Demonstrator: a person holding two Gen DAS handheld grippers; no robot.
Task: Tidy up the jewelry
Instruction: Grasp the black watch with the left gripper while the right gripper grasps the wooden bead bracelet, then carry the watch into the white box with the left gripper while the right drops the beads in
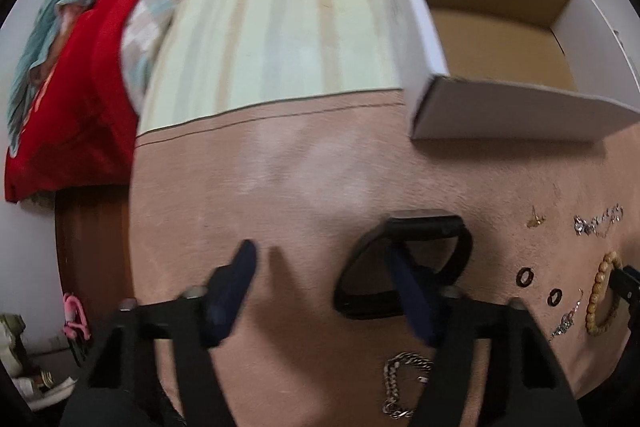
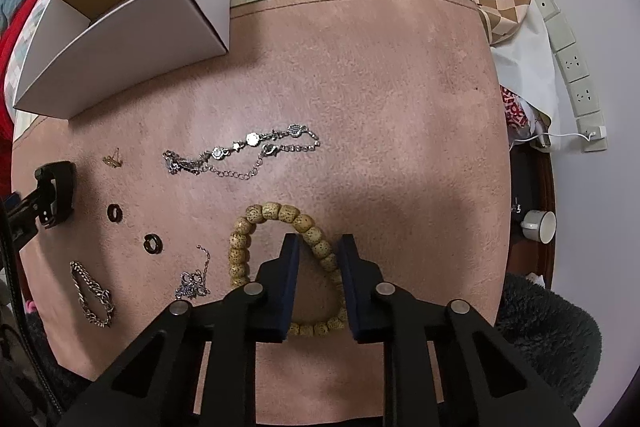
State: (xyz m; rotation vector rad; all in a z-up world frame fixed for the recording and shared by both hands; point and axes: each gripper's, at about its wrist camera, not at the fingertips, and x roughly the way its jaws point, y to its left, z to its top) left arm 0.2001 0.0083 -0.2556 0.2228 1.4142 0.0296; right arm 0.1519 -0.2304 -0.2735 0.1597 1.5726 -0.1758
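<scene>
The right tongs (image 2: 319, 247) stood part-open astride the beads (image 2: 280, 255) at twelve o'clock; the left tongs (image 1: 320, 255) gaped wide — one finger through the band (image 1: 402, 267).

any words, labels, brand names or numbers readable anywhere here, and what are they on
None can be read.
Red cloth: faint orange marks, too blurred to read.
White box: faint grey print on its outer side wall, too blurred to read.
Red-and-white patterned item by the wall sockets: pattern only, no legible text.
Black watch, wooden bead bracelet and silver chains: no visible markings.
</scene>
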